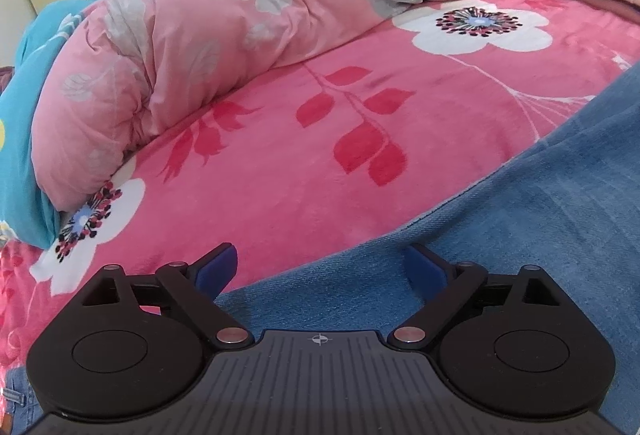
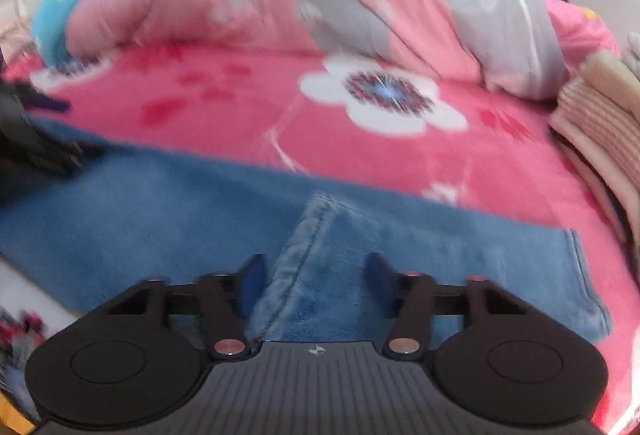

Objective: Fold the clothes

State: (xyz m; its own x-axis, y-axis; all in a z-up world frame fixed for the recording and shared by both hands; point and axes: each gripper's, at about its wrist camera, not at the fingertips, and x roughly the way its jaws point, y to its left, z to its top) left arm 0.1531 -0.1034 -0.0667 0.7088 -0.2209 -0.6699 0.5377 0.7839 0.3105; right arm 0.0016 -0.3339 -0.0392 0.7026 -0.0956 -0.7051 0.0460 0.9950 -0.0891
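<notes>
Right wrist view blurred, jeans (image 2: pixel 160 219) cut off by tool (image 2: pixel 316 283)

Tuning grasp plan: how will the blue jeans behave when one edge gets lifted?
The jeans lie flat with a folded seam, so probably floppy: they'd drape. Denim looks thick, likely heavyish. The fleecy bedspread may drag on them.

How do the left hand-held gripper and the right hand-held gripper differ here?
The left hand-held gripper has its jaws spread wide; the right hand-held gripper holds them narrower. The left hangs over the edge of the blue jeans, the right over their seam. Both are open, gripping nothing.
</notes>
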